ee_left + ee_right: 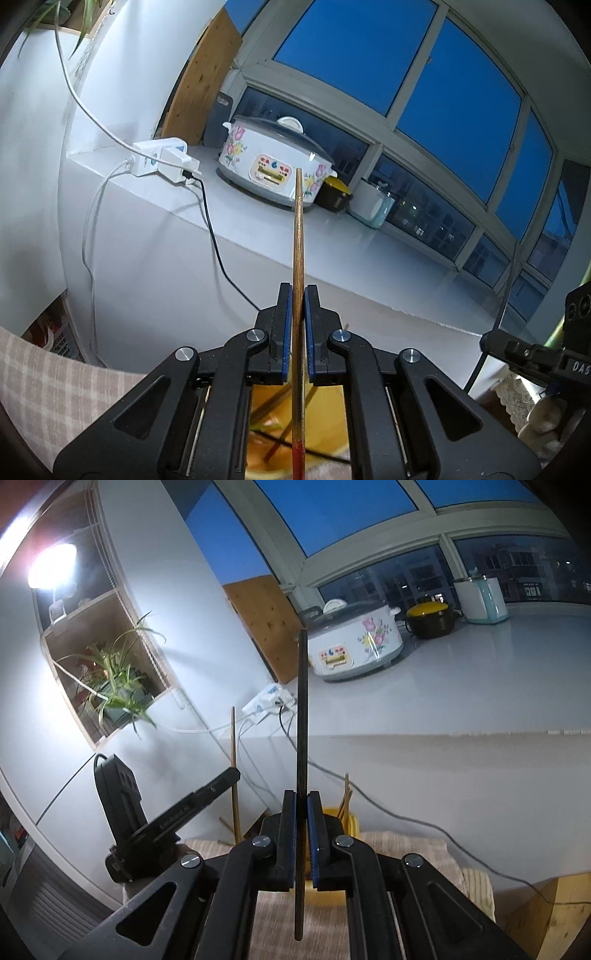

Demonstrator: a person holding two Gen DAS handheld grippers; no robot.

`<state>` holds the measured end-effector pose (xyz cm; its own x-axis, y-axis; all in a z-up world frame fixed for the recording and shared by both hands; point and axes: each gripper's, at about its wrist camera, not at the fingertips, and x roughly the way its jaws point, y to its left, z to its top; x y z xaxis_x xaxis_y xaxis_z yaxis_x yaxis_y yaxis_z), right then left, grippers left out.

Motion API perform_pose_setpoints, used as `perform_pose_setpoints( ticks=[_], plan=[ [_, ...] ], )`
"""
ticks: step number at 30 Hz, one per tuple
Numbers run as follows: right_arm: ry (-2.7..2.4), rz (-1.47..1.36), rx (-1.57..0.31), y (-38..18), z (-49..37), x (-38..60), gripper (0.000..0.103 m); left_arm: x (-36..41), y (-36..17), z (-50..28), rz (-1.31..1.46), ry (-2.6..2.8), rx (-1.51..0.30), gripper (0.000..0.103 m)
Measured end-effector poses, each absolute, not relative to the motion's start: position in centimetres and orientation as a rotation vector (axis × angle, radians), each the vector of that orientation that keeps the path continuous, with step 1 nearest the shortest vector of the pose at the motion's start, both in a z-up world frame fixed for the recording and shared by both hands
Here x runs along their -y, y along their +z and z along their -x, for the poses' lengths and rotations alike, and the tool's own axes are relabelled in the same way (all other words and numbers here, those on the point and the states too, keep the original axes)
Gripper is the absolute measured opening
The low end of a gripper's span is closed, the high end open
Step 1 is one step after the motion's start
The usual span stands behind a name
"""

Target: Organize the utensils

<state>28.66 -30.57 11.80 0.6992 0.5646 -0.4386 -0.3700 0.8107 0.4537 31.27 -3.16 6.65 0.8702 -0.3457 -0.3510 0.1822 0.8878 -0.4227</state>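
The left gripper (298, 317) clamps a wooden chopstick (297, 236) running straight up the frame's centre, the yellow holder (332, 406) directly below. The right gripper (301, 827) clamps a dark chopstick (301, 720) likewise upright, above the same holder (351, 821) at lower centre.

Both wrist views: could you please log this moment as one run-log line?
left gripper: shut on wooden chopstick | right gripper: shut on black chopstick | yellow holder: below

The brown chopstick (297, 240) has a red end; the other chopstick (301, 716) is near-black. The white cooker (273, 166) bears pink flowers. The yellow holder (345, 821) stands on a beige checked cloth (55, 380).
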Motion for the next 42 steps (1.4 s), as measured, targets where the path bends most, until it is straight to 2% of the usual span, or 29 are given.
perform_pose_setpoints(
  ticks=[13, 24, 32, 35, 39, 42],
  plan=[
    [0.468, -0.357, -0.533, 12.4, -32.5, 29.9, 0.003, 4.1, 5.7, -32.4, 0.344, -0.241, -0.393, 0.004],
    [0.485, -0.382, -0.638, 7.3, -34.5, 27.6, 0.003, 4.5, 4.6, -31.3, 0.317, -0.261, -0.436, 0.004],
    [0.524, -0.328, -0.759, 3.4, -33.2, 26.7, 0.017, 4.1, 4.3, -29.5, 0.305, -0.280, -0.479, 0.006],
    [0.529, -0.337, -0.764, 3.0, -32.5, 26.9, 0.018, 4.1, 4.3, -28.6, 0.290, -0.280, -0.487, 0.007],
    [0.535, -0.306, -0.749, 3.4, -31.3, 26.7, 0.019, 4.2, 4.4, -27.2, 0.271, -0.277, -0.480, 0.018],
    [0.539, -0.292, -0.733, 3.9, -30.3, 26.5, 0.022, 4.1, 4.6, -26.1, 0.263, -0.274, -0.477, 0.019]
  ],
)
